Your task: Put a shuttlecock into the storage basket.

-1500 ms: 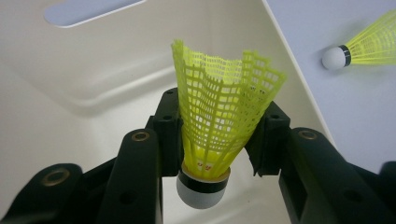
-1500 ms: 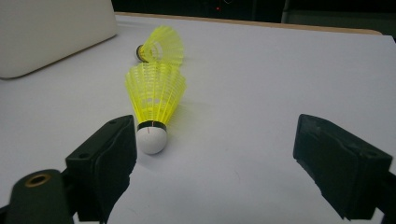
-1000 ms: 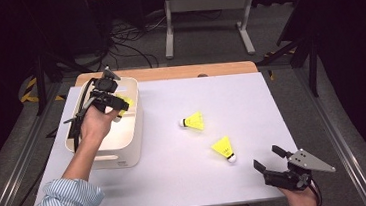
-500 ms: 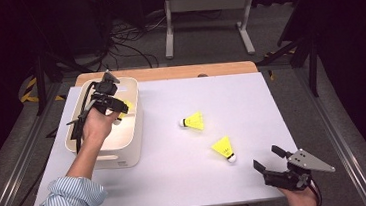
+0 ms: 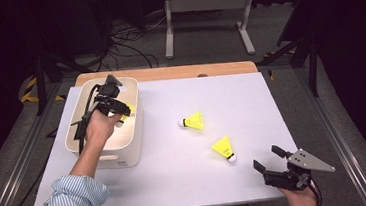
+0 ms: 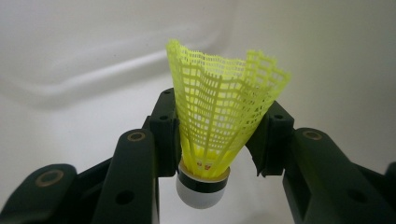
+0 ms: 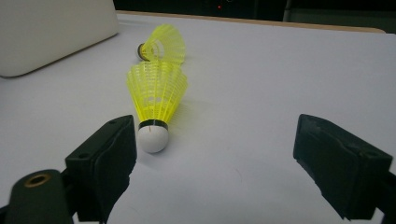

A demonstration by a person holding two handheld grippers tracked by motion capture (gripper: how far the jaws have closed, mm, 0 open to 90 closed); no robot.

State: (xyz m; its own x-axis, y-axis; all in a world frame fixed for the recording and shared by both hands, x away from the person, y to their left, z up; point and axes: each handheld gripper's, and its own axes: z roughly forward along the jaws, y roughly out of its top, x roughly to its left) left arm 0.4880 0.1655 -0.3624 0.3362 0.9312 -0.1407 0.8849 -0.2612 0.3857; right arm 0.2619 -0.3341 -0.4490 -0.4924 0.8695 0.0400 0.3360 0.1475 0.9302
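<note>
Left gripper (image 6: 219,154) inside bin (image 5: 129,138), jaws just widening around shuttlecock (image 6: 219,116); could snag on a pad, tumbling skirt-first.

High view looks down over the white bin (image 5: 105,140); right gripper view sits low, well away — both share it (image 7: 51,32).

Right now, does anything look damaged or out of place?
Nothing looks damaged. Two yellow shuttlecocks lie on their sides on the white table, while a third sits between the left gripper's just-opening jaws over the white bin.
</note>
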